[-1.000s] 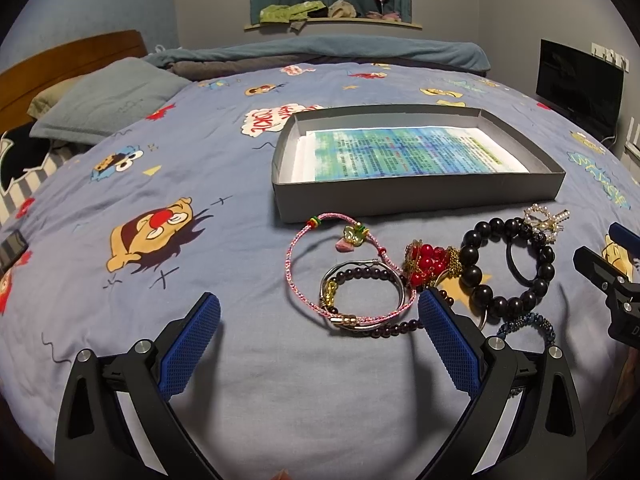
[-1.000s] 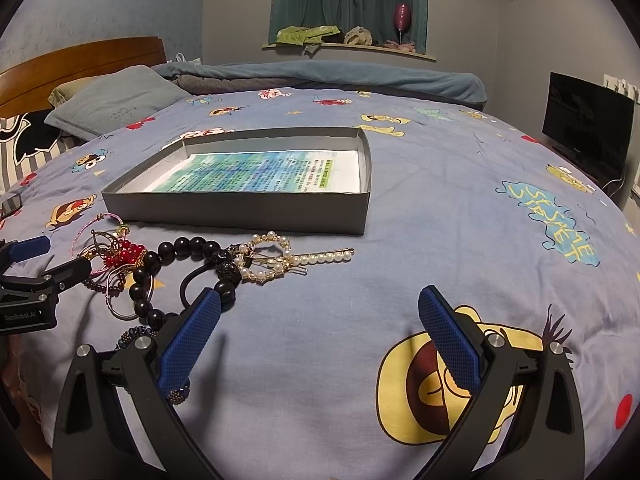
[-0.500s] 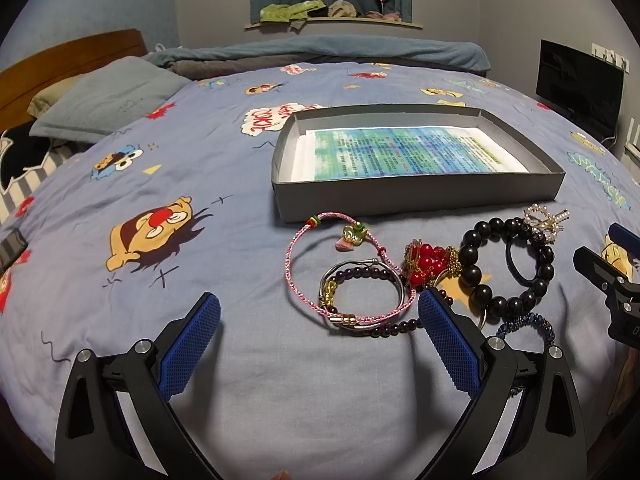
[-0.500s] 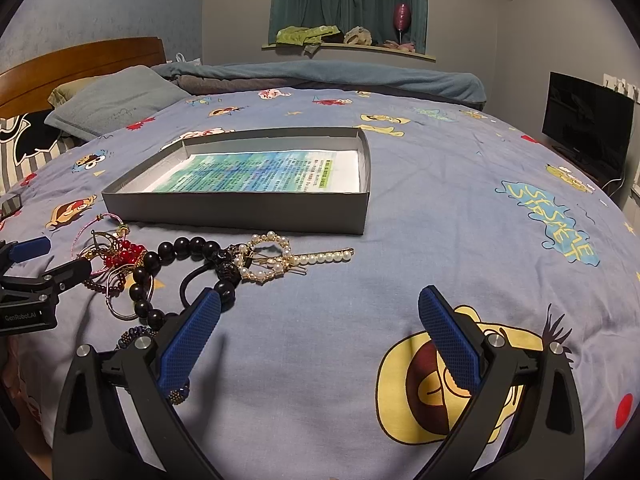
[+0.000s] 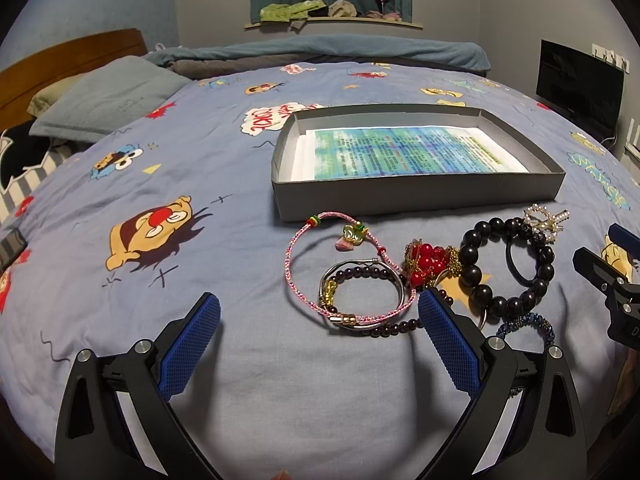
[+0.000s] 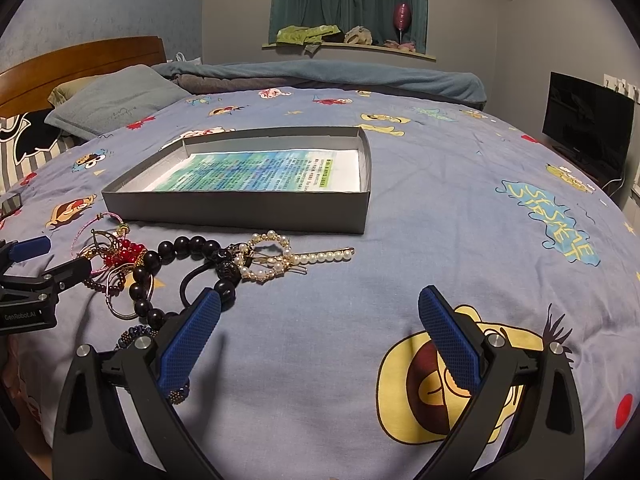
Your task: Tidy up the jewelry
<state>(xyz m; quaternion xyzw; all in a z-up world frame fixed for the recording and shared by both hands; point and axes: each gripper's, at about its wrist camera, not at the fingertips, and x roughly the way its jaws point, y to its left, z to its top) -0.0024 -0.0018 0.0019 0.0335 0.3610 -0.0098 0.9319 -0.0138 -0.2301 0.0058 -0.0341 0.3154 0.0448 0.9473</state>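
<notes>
**Jewelry heaped before an empty box, both tongs wide and idle**

The jewelry lies in a loose cluster on the blue cartoon bedspread [image 5: 200, 184], right of centre in the left wrist view. A pink cord bracelet [image 5: 298, 258] rings the left side of the heap; a silver bangle [image 5: 394, 280] and a strand of small dark beads lie across its lower arc. To the right sit a red bead ornament [image 5: 426, 258], then a large black bead bracelet [image 5: 476, 276] overlapping a black hair tie. In the right wrist view a pearl hair clip [image 6: 320, 257] stretches from the heap toward mid-frame, tangled at its left end with the black beads.

Just beyond the heap, in the upper middle of both views, stands the grey box [image 5: 420, 198], holding only a printed sheet on its floor.

The left gripper [image 5: 318, 320] hovers low in frame with its blue pads spread wide and nothing between them, its right pad close beside the dark strand. The right gripper [image 6: 320, 318] is likewise spread and empty, its left pad near the black beads.

Nothing has yet gone into the box, so sorting appears to be at its start. The next move probably calls for choosing an outlying piece, such as the pearl clip or pink cord, and closing on it alone without dragging its tangled neighbours.
</notes>
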